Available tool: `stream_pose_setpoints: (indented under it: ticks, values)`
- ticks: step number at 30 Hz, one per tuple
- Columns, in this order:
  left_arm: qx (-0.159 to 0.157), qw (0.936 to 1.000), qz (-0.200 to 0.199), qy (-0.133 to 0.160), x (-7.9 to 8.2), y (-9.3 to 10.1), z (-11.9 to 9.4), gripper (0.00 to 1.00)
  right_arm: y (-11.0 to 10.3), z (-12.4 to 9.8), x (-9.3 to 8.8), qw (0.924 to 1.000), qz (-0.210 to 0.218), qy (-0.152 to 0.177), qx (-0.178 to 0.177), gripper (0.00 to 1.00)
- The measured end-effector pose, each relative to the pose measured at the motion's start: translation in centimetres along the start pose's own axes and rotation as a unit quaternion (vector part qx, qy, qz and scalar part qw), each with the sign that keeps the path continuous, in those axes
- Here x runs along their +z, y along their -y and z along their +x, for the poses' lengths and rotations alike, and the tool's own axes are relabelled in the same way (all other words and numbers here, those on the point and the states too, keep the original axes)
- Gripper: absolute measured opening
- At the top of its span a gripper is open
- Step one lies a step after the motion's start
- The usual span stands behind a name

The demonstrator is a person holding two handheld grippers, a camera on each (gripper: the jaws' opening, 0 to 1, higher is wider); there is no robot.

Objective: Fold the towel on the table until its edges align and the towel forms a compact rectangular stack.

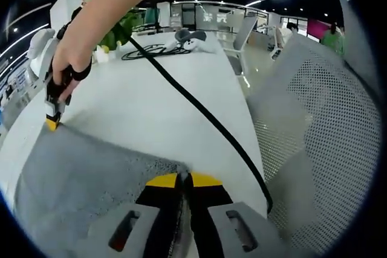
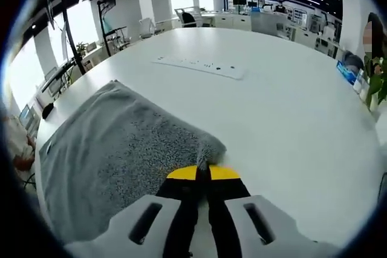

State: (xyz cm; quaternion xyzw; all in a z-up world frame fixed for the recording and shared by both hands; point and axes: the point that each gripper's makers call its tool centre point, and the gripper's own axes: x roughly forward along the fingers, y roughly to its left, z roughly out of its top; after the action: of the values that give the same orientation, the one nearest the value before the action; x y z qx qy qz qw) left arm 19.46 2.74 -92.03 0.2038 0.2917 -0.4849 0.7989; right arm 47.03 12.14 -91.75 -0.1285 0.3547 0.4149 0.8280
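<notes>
Towel (image 1: 78, 179) corners pinched by left claw (image 1: 185, 178), right claw (image 2: 202, 170); near edge cut off.

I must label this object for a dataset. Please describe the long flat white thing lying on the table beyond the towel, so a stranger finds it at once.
Start at the big white table. Beyond the grey towel pinched by the right gripper, toward the far edge, lies a white power strip. It is thin, long and rectangular, with small dark marks along its top, unlike the soft, fuzzy towel.
</notes>
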Motion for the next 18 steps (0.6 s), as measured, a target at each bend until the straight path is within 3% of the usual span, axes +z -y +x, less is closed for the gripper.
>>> stream_pose_setpoints:
  ticks: [5, 8, 16, 18]
  values:
    - [-0.004, 0.9999, 0.013, -0.003, 0.6, 0.2, 0.7, 0.06, 0.2, -0.2, -0.1, 0.9999, 0.011, 0.003, -0.003, 0.03]
    - [-0.001, 1.0000, 0.004, 0.005, 1.0, 0.0, 1.1, 0.06, 0.5, -0.4, 0.7, 0.9990, 0.034, 0.029, -0.001, 0.04]
    - [-0.005, 0.9999, -0.004, 0.014, 1.2, 0.0, 1.3, 0.06, 1.6, -0.2, 0.8, 0.9967, 0.067, 0.046, -0.007, 0.07]
    - [-0.007, 0.9998, -0.007, 0.015, 1.2, 0.0, 1.3, 0.06, 1.7, -0.2, 1.1, 0.9981, 0.036, 0.048, -0.011, 0.07]
